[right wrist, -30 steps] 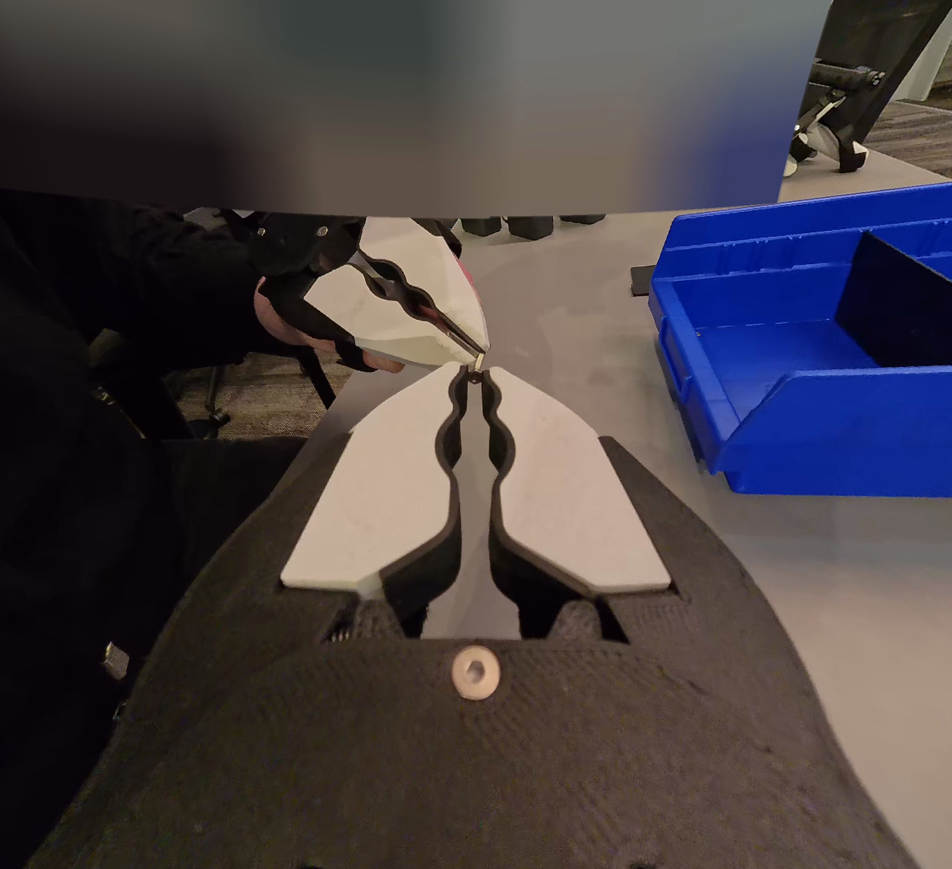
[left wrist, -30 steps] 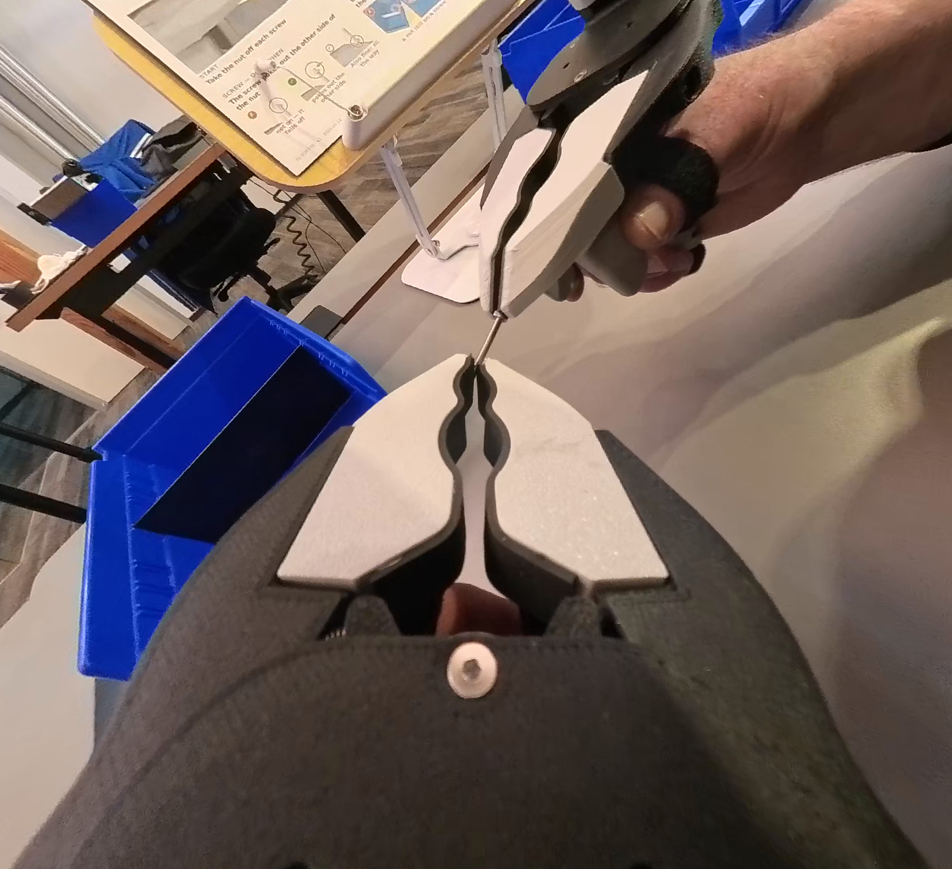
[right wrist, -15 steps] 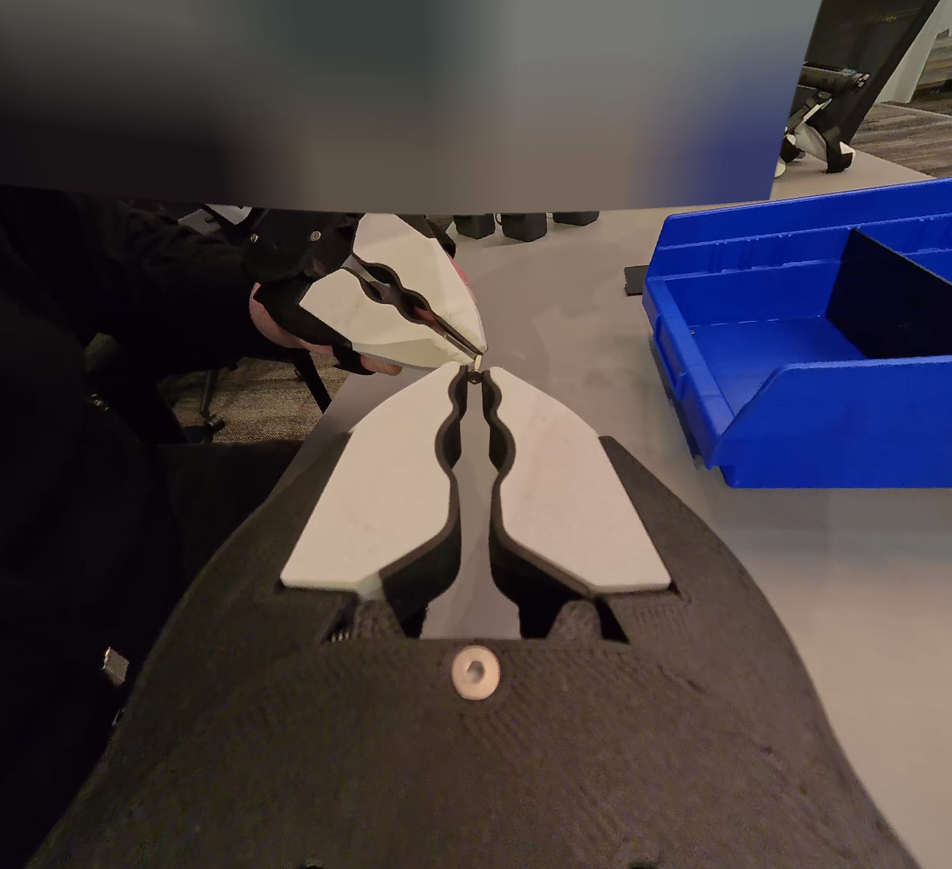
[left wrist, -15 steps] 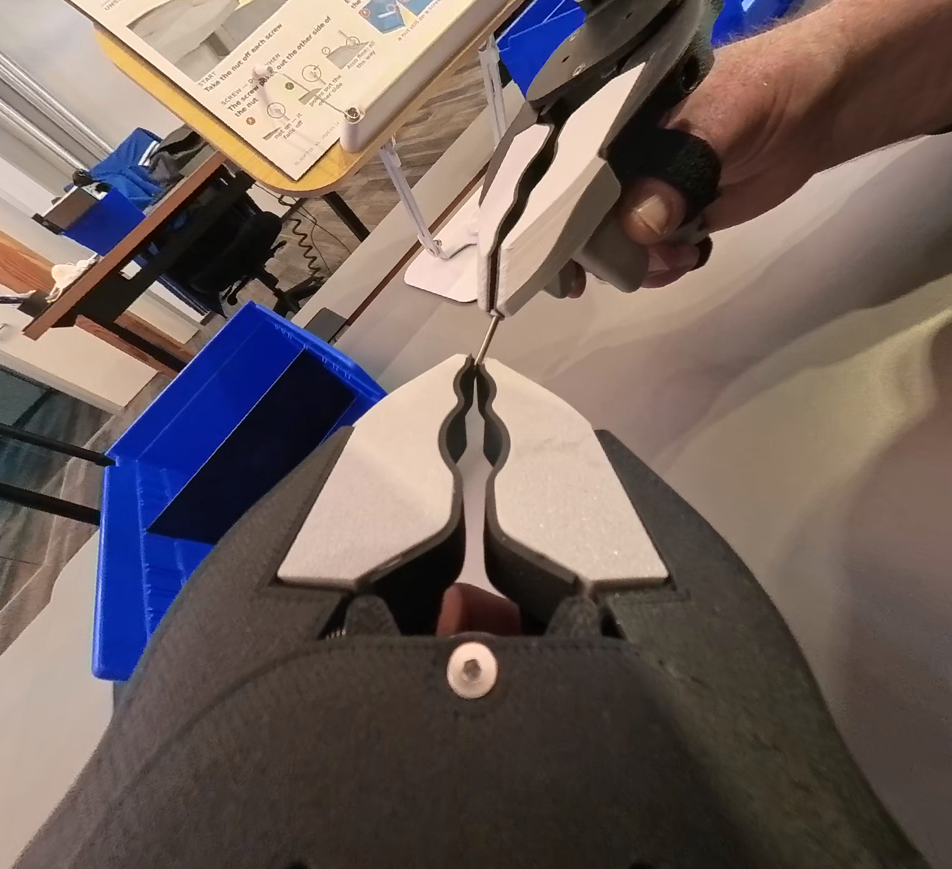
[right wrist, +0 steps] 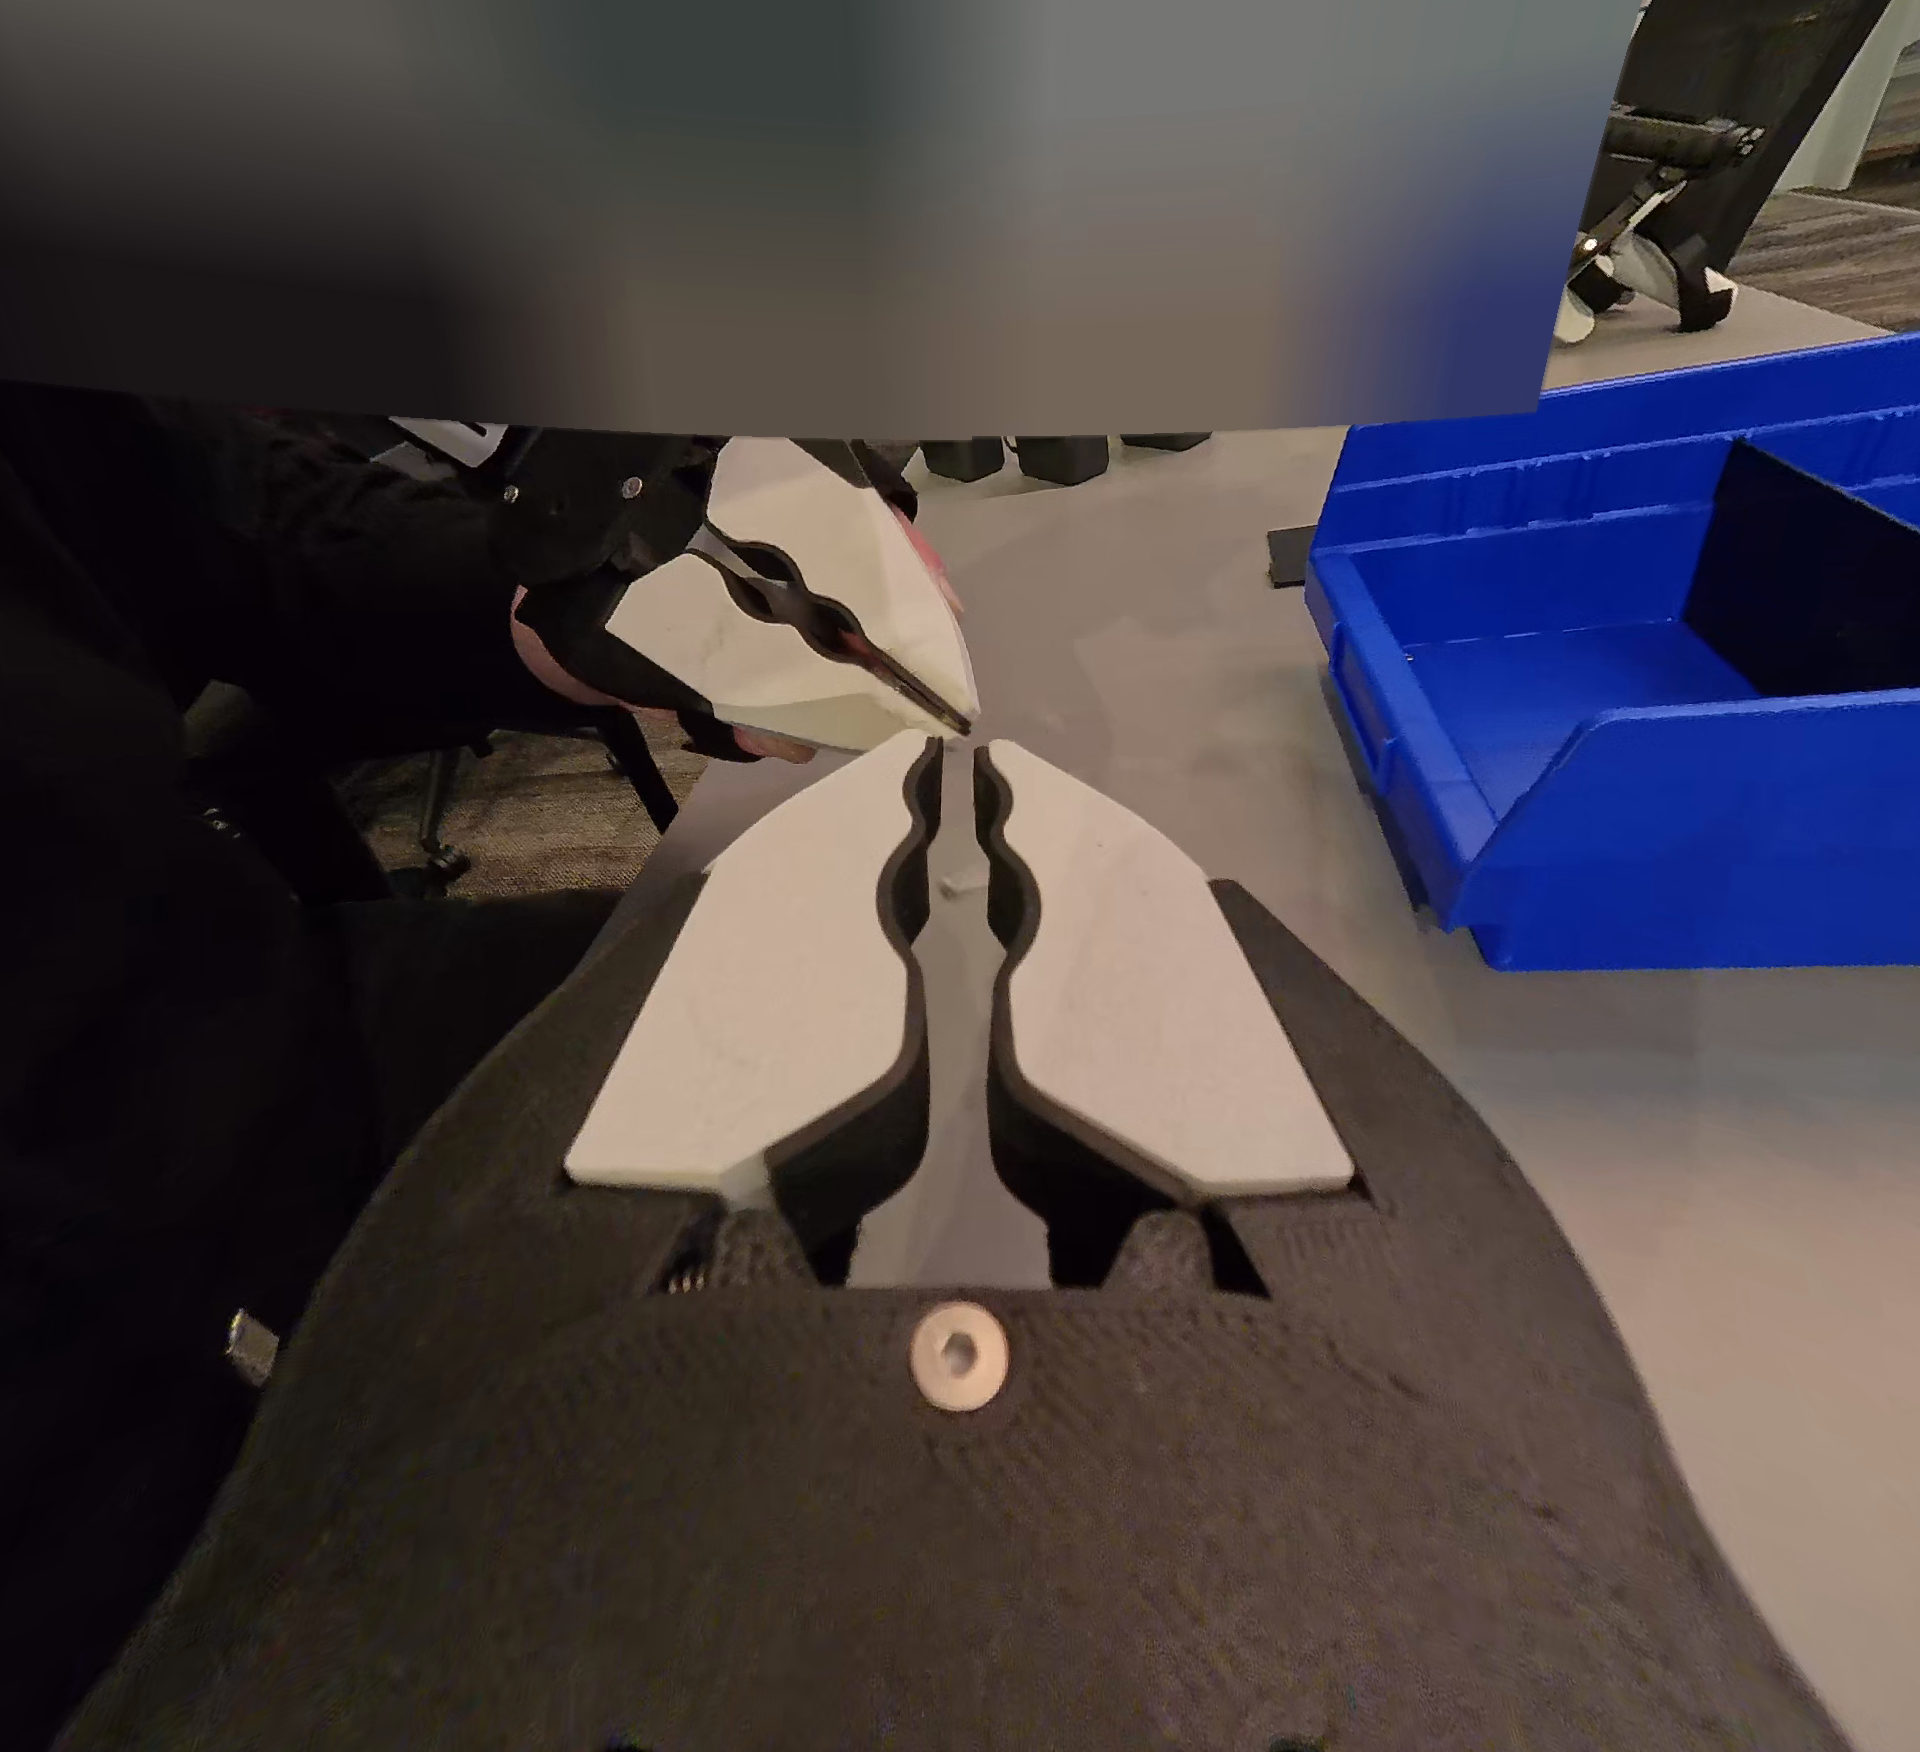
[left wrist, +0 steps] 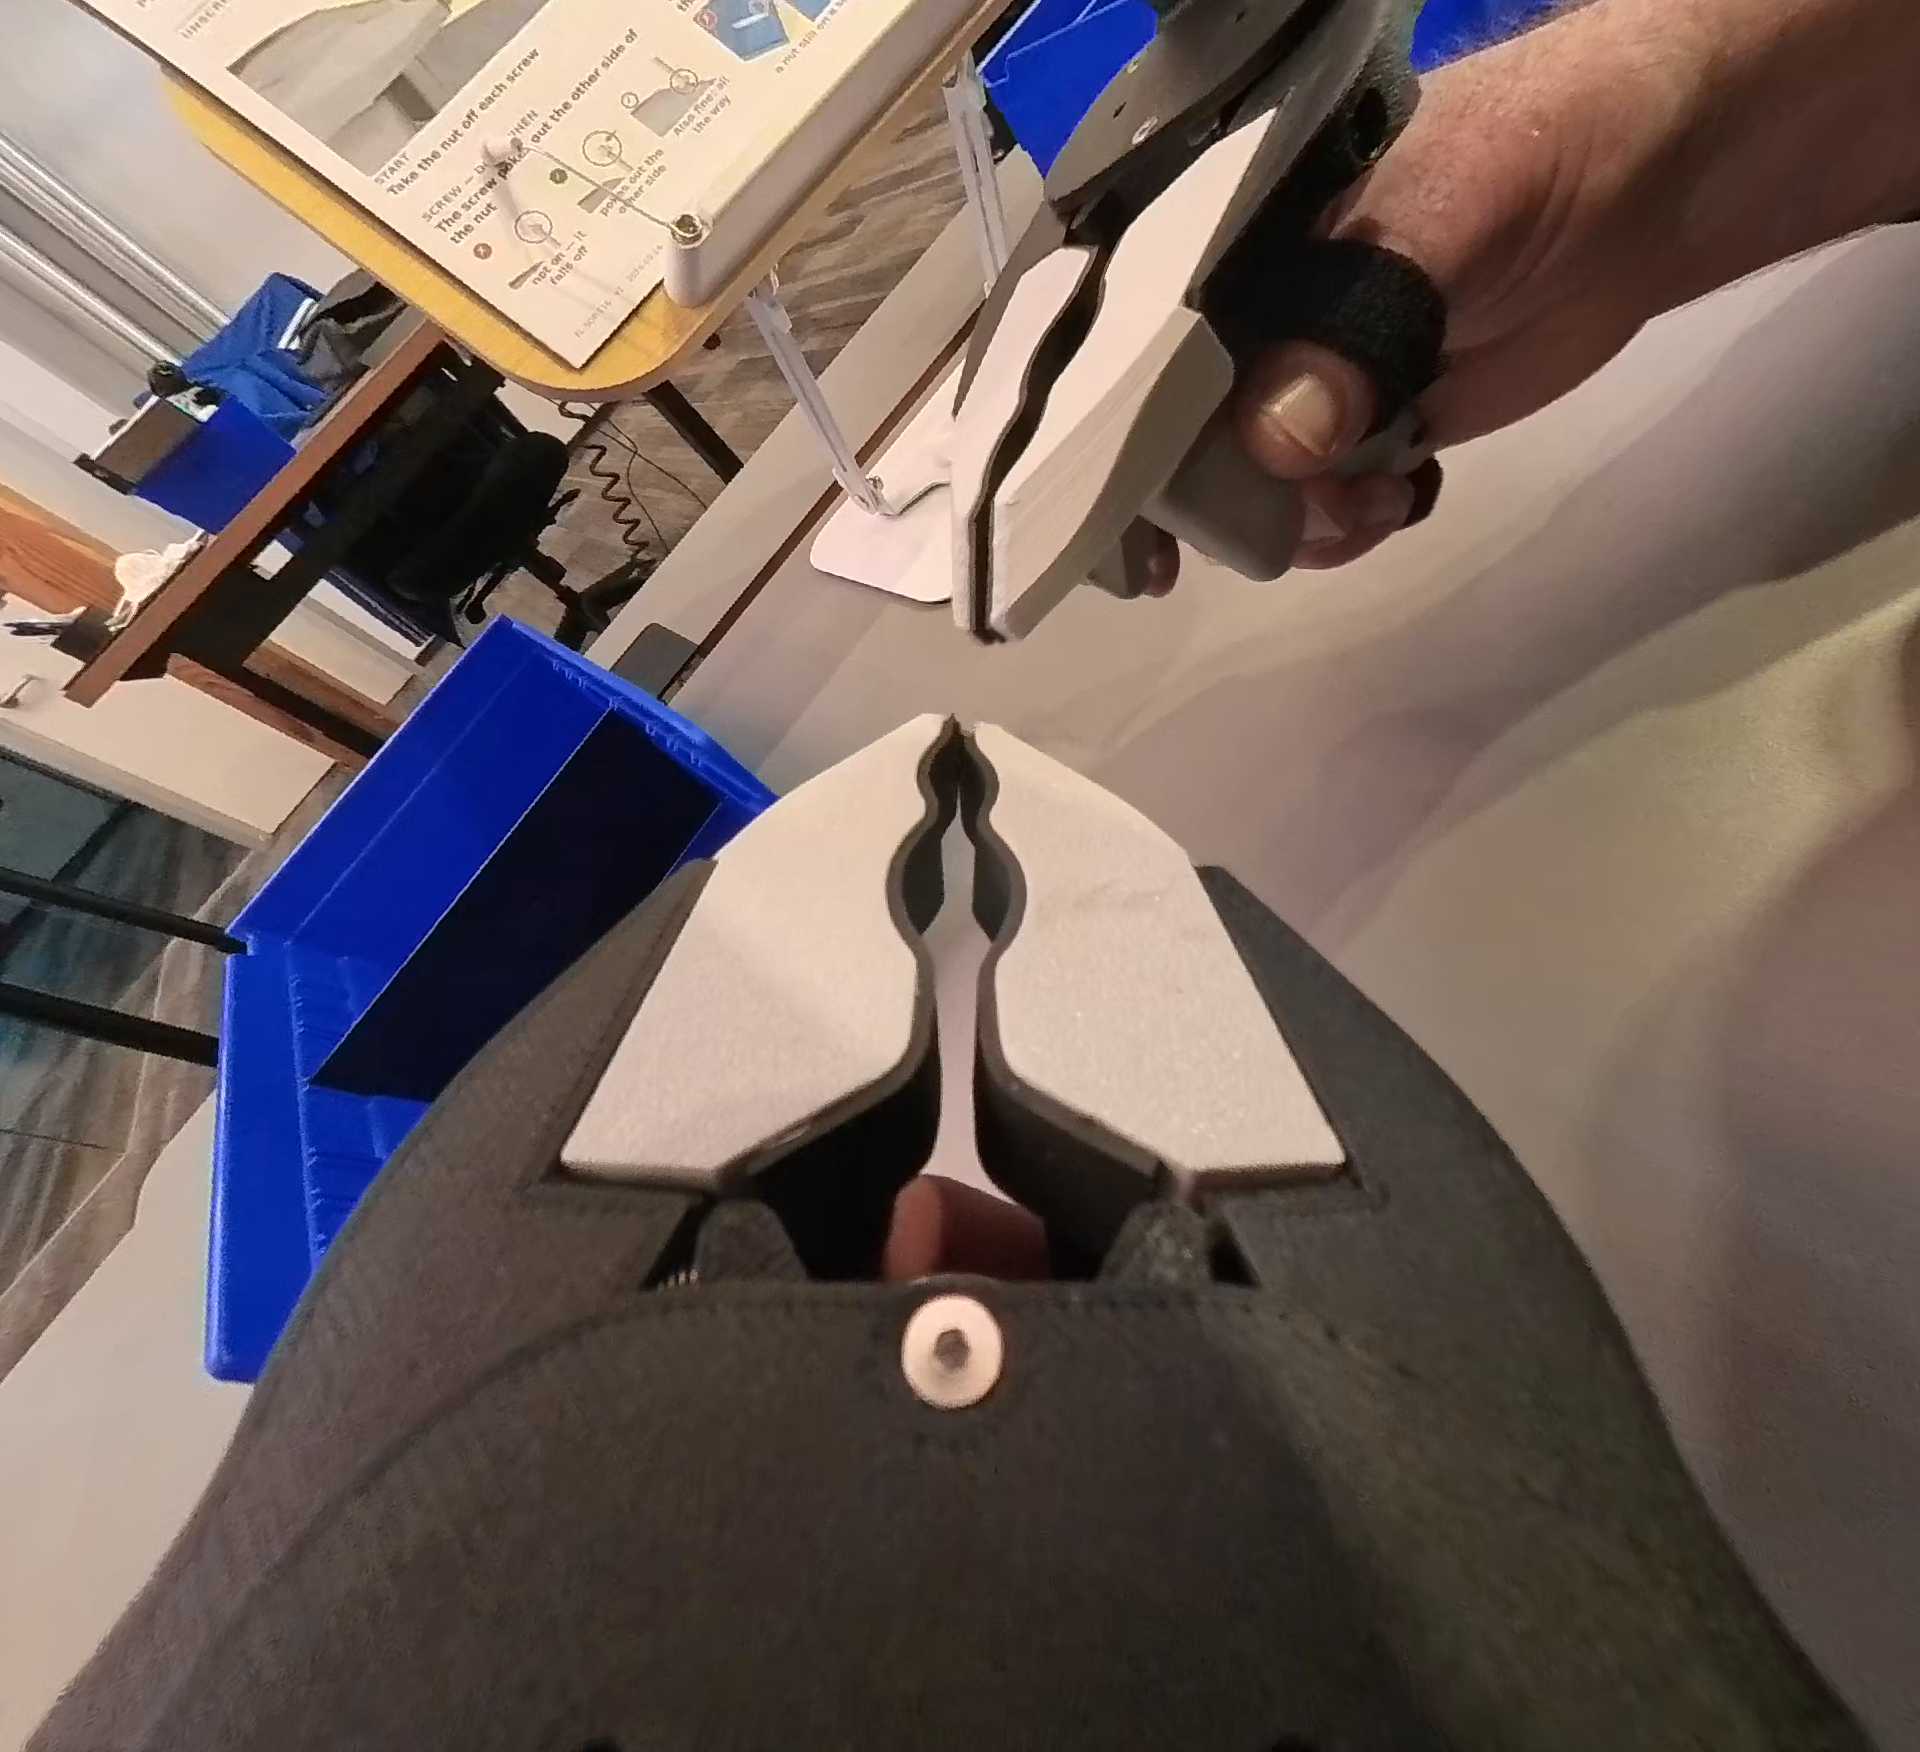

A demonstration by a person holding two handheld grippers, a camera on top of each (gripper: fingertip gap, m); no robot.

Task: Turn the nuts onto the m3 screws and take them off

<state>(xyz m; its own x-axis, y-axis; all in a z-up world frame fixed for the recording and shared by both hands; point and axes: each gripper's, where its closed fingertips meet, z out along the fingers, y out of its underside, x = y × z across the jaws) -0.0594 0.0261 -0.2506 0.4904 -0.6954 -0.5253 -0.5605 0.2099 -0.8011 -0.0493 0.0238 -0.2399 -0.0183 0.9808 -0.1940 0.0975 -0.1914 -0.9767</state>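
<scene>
The bin [right wrist: 1621,746] sits on the table [right wrist: 1195,622], and everything is placed from it. In the right wrist view the right claw [right wrist: 958,748] hangs over the table to the left of the bin, the left claw [right wrist: 951,720] just beyond its tips, and a small screw [right wrist: 954,883] lies on the table between its fingers. An instruction board [left wrist: 582,40] stands behind the bin in the left wrist view

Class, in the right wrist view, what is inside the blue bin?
The blue bin shows only bare floor and a dark divider; the space behind that divider is hidden.
</scene>
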